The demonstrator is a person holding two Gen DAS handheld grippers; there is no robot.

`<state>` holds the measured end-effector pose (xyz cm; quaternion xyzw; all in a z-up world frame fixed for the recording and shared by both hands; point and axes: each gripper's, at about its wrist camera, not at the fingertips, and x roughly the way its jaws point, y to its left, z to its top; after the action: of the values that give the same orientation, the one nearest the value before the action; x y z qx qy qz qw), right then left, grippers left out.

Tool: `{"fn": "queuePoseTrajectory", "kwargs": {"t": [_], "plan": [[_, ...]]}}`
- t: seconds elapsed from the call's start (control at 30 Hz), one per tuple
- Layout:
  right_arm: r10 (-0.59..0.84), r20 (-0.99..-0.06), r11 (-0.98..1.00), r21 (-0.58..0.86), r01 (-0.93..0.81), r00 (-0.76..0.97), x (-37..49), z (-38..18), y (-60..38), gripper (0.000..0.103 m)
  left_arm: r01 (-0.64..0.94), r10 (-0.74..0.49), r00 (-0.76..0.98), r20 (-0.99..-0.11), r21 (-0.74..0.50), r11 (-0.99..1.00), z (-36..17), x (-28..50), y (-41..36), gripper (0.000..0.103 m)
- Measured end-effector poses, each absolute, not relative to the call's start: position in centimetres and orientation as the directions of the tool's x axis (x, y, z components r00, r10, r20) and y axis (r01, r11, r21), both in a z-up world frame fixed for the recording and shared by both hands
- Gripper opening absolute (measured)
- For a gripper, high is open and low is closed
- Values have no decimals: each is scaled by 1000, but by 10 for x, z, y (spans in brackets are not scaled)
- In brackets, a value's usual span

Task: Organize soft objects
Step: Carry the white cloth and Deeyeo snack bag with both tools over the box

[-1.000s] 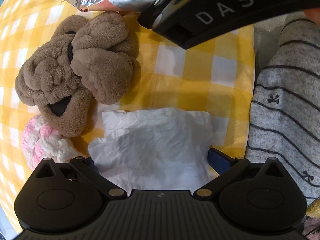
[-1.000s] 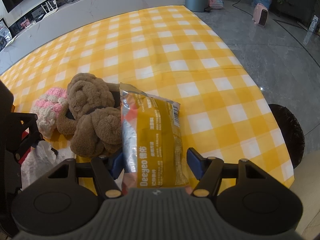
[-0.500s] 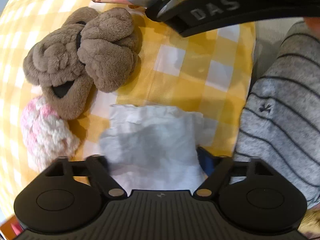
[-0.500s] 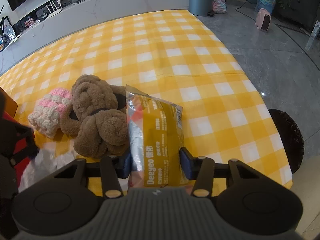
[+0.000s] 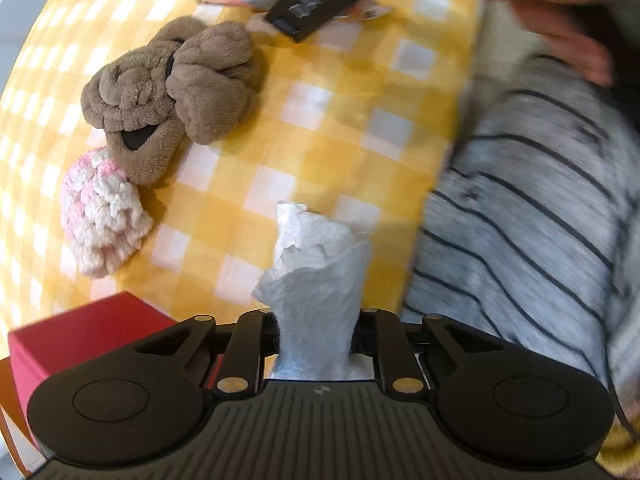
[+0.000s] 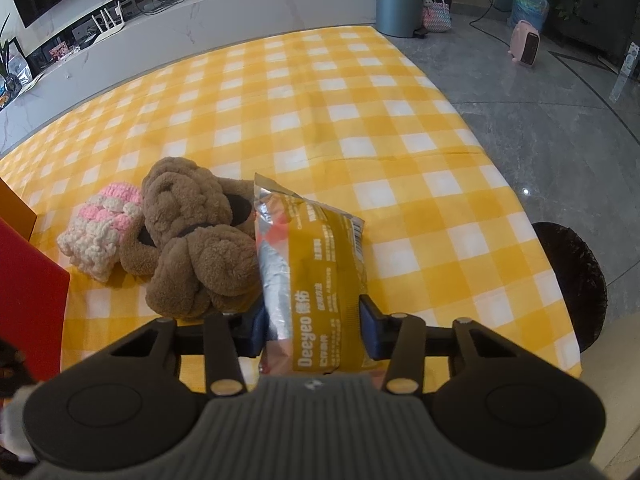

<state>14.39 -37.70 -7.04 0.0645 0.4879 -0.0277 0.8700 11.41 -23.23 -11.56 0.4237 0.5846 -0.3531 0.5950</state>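
Note:
My left gripper (image 5: 316,332) is shut on a crumpled white tissue (image 5: 316,264) and holds it above the yellow checked cloth (image 5: 352,128). My right gripper (image 6: 310,328) is shut on a yellow and silver snack packet (image 6: 316,268), which sticks forward over the cloth (image 6: 320,92). A pair of brown plush slippers (image 6: 192,236) lies just left of the packet, with a pink and white knitted piece (image 6: 100,232) beside them. Both also show in the left wrist view: slippers (image 5: 168,92), knitted piece (image 5: 100,216).
A red box (image 5: 80,332) sits at the lower left, also at the left edge of the right wrist view (image 6: 28,280). The person's striped grey clothing (image 5: 532,220) fills the right. A dark round stool (image 6: 572,272) stands off the cloth's right edge.
My left gripper has closed on the tissue, bunched it and lifted it off the cloth, moving back. My right gripper has closed on the snack packet.

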Motion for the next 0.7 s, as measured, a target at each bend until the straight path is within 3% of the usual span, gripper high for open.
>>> {"fn": "queuePoseTrajectory", "kwargs": {"t": [0.2,0.33,0.5,0.7], "plan": [[20,-836,988,100,116,548,140,-63,-381,40,871,-42,137,-990,100,481,-78,106,-201,19],[-68,-836,992,-1,123,544,137,-60,-375,40,808,-176,158,-972,25,588,-48,111,-185,18],[-85,-811,991,-7,135,579,130,-47,-379,39,770,-340,238,-910,-37,637,-16,103,-165,18],[-48,-747,992,41,118,663,117,-19,-378,39,731,-441,344,-829,-59,680,16,88,-135,18]]}}
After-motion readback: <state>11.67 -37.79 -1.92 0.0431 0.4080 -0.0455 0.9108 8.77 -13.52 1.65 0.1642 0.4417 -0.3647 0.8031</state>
